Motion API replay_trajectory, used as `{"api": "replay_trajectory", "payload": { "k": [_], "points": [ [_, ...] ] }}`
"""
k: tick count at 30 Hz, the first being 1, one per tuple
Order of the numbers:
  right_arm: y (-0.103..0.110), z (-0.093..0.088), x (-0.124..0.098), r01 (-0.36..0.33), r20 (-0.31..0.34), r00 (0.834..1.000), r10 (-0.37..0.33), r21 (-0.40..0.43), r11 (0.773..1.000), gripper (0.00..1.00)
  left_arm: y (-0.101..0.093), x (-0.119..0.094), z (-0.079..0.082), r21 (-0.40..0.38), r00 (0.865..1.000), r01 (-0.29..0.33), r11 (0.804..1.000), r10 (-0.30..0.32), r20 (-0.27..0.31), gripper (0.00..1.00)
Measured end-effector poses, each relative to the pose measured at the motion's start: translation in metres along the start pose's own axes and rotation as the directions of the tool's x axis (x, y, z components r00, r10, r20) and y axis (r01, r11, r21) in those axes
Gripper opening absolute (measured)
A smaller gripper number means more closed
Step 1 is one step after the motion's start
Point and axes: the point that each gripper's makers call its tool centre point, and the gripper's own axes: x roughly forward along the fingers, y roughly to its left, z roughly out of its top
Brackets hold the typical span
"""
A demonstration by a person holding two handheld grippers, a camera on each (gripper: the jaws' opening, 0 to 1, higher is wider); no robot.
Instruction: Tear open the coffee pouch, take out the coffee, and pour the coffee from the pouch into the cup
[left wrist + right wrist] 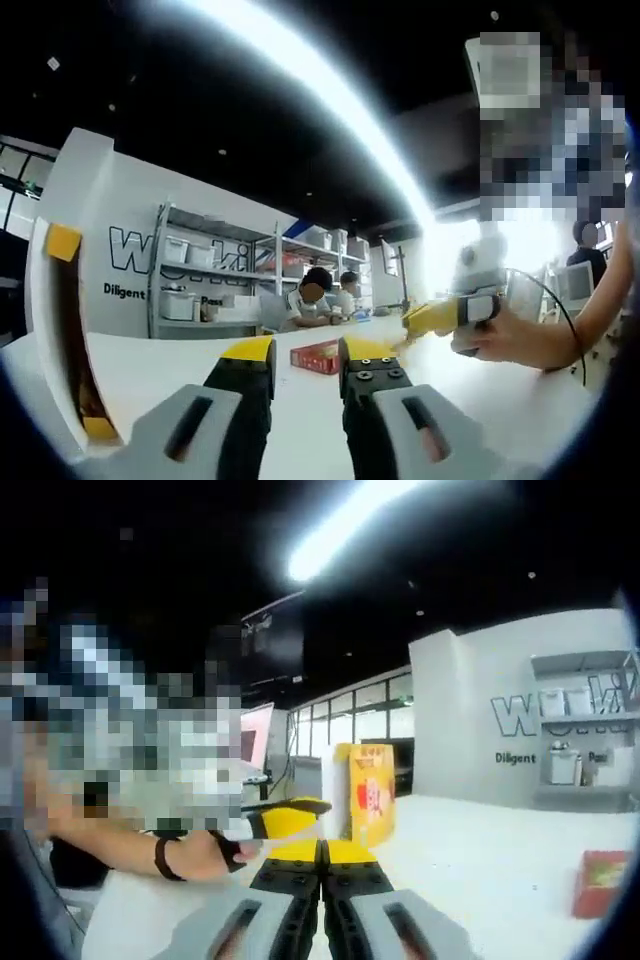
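Observation:
My left gripper [305,352] is open above the white table [160,370], with nothing between its yellow-tipped jaws. A red box [315,356] lies on the table just beyond them. My right gripper [428,318] comes in from the right, held by a hand [505,340]. In the right gripper view my right gripper [322,852] is shut, and nothing shows between its jaws. A tall yellow pack with red print [371,790] stands upright beyond them; I cannot tell how far away it is. The left gripper [288,815] reaches in from the left, and the red box [600,882] lies far right.
Two people [315,298] sit at the far end of the table. Metal shelves with white bins [215,275] stand against a white lettered wall [560,720]. A white edge with yellow patches [62,242] rises at the far left. A cable [560,310] hangs by the hand.

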Motion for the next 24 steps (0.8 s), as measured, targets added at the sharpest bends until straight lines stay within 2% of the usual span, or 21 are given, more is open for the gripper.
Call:
{"api": "replay_trajectory", "payload": {
  "k": [1, 2, 3, 5, 6, 7, 10, 11, 12, 13, 14, 15, 16, 17, 19, 20, 21, 22, 23, 24],
  "points": [
    [0.004, 0.015, -0.004, -0.007, 0.047, 0.999, 0.008, -0.016, 1.000, 0.00, 0.001, 0.000, 0.003, 0.001, 1.000, 0.000, 1.000, 0.000, 0.005, 0.27],
    [0.001, 0.025, -0.007, 0.002, 0.089, 0.996, -0.002, 0.002, 1.000, 0.00, 0.001, -0.001, 0.005, 0.001, 1.000, 0.000, 1.000, 0.000, 0.010, 0.27],
    [-0.002, 0.023, -0.009, 0.008, 0.079, 0.997, -0.009, 0.012, 1.000, 0.00, 0.001, -0.001, 0.006, 0.001, 1.000, -0.001, 1.000, 0.001, 0.016, 0.27],
    [-0.019, -0.005, -0.003, 0.058, -0.008, 0.998, -0.058, 0.019, 0.998, 0.00, 0.001, -0.001, 0.006, -0.004, 1.000, -0.002, 1.000, 0.002, 0.017, 0.27],
    [-0.022, -0.020, 0.000, 0.047, -0.055, 0.997, -0.045, 0.034, 0.998, 0.00, 0.001, -0.001, 0.005, -0.004, 1.000, -0.003, 1.000, 0.003, 0.015, 0.27],
    [-0.025, -0.028, 0.002, 0.051, -0.070, 0.996, -0.049, 0.029, 0.998, 0.00, 0.000, -0.001, 0.003, -0.007, 1.000, -0.003, 1.000, 0.003, 0.011, 0.27],
    [-0.025, -0.008, -0.005, 0.063, -0.016, 0.998, -0.063, 0.025, 0.998, 0.00, 0.001, 0.000, 0.003, 0.002, 1.000, -0.002, 1.000, 0.002, 0.007, 0.26],
    [-0.027, 0.009, -0.010, 0.085, 0.029, 0.996, -0.084, -0.020, 0.996, 0.00, 0.001, 0.000, 0.005, 0.002, 1.000, -0.001, 1.000, 0.001, 0.011, 0.27],
    [-0.023, 0.025, -0.014, 0.073, 0.085, 0.994, -0.072, -0.012, 0.997, 0.00, 0.000, -0.001, 0.008, 0.003, 1.000, 0.000, 1.000, 0.000, 0.017, 0.27],
    [-0.021, 0.025, -0.015, 0.060, 0.083, 0.995, -0.061, 0.008, 0.998, 0.00, -0.001, -0.002, 0.010, 0.003, 1.000, 0.001, 1.000, -0.001, 0.023, 0.27],
    [-0.020, 0.020, -0.012, 0.052, 0.065, 0.997, -0.053, 0.016, 0.999, 0.00, -0.001, -0.001, 0.011, 0.002, 1.000, 0.002, 1.000, -0.002, 0.025, 0.27],
    [-0.020, -0.001, -0.003, 0.053, 0.005, 0.999, -0.053, 0.007, 0.999, 0.00, -0.001, -0.001, 0.011, 0.001, 1.000, 0.003, 1.000, -0.003, 0.027, 0.26],
    [-0.018, -0.019, 0.004, 0.035, -0.061, 0.998, -0.033, 0.033, 0.999, 0.00, -0.001, 0.000, 0.009, 0.001, 1.000, 0.003, 1.000, -0.003, 0.025, 0.26],
    [-0.013, -0.028, 0.009, 0.019, -0.076, 0.997, -0.016, 0.047, 0.999, 0.00, -0.001, 0.000, 0.008, 0.001, 1.000, 0.003, 1.000, -0.003, 0.021, 0.26],
    [-0.005, -0.021, 0.011, 0.003, -0.060, 0.998, 0.000, 0.044, 0.999, 0.00, -0.002, 0.000, 0.006, 0.004, 1.000, 0.003, 1.000, -0.003, 0.014, 0.26],
    [0.001, -0.011, 0.009, -0.012, -0.038, 0.999, 0.013, 0.027, 1.000, 0.00, -0.003, 0.000, 0.006, 0.006, 1.000, 0.003, 1.000, -0.003, 0.014, 0.26],
    [0.005, 0.002, 0.005, -0.020, -0.005, 1.000, 0.020, 0.008, 1.000, 0.00, -0.003, -0.001, 0.008, 0.007, 1.000, 0.004, 1.000, -0.004, 0.018, 0.26],
    [0.004, 0.017, 0.001, -0.016, 0.055, 0.998, 0.015, 0.008, 1.000, 0.00, -0.005, -0.002, 0.009, 0.008, 1.000, 0.005, 1.000, -0.005, 0.021, 0.26],
    [0.003, 0.022, -0.002, -0.011, 0.073, 0.997, 0.009, 0.025, 1.000, 0.00, -0.006, -0.003, 0.011, 0.009, 1.000, 0.005, 1.000, -0.005, 0.024, 0.26],
    [-0.004, 0.012, -0.001, -0.001, 0.043, 0.999, 0.000, 0.036, 0.999, 0.00, -0.006, -0.002, 0.011, 0.010, 1.000, 0.004, 1.000, -0.005, 0.026, 0.26]
  ]
}}
